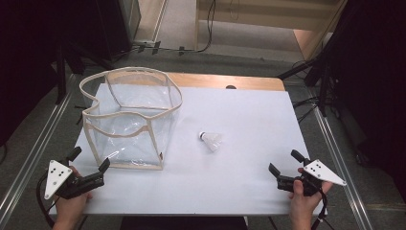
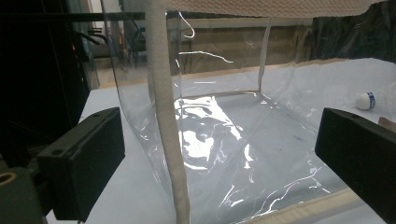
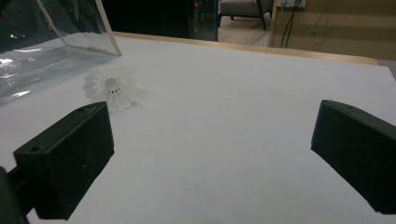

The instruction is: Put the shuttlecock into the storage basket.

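Note:
A white shuttlecock (image 1: 211,140) lies on its side on the white table (image 1: 249,182), right of a clear plastic bag (image 1: 129,120) with cream fabric trim. My left gripper (image 1: 89,161) rests open at the front left, just in front of the bag's near corner. In the left gripper view the bag's cream corner seam (image 2: 168,130) stands between the jaws and the shuttlecock (image 2: 371,101) shows at far right. My right gripper (image 1: 286,162) stands open at the front right, well apart from the shuttlecock. The right gripper view has the shuttlecock (image 3: 110,87) far off at left.
The bag stands open-topped on the left half of the table. A wooden strip (image 1: 230,81) runs along the table's far edge. Dark stands and cables (image 1: 311,103) flank both sides on the floor.

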### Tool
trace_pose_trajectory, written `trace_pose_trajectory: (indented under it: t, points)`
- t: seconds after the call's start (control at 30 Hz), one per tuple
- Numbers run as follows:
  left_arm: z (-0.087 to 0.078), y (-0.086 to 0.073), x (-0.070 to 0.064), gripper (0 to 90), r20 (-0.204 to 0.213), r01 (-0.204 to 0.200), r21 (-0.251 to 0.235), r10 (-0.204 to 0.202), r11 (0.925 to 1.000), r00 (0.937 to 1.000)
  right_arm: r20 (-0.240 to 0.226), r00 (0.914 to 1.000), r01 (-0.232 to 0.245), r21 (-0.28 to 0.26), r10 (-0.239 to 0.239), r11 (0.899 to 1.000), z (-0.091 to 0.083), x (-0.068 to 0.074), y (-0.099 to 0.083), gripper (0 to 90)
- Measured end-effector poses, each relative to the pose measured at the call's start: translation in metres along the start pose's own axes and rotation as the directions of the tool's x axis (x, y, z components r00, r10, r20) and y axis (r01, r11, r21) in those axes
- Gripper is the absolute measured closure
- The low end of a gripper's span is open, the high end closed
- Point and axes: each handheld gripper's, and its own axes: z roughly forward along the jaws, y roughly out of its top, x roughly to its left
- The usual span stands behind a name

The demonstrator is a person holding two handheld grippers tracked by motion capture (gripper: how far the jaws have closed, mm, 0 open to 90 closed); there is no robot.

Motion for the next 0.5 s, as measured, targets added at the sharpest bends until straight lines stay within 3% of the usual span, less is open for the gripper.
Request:
trace_pose_trajectory:
  t: [0.5]
  points:
    - [0.001,0.0,-0.002,2.3,0.001,-0.024,0.006,0.024,0.9997,0.9997,-0.045,0.9979,0.048,0.013,-0.047,0.999,0.011,0.019,0.031,0.0]
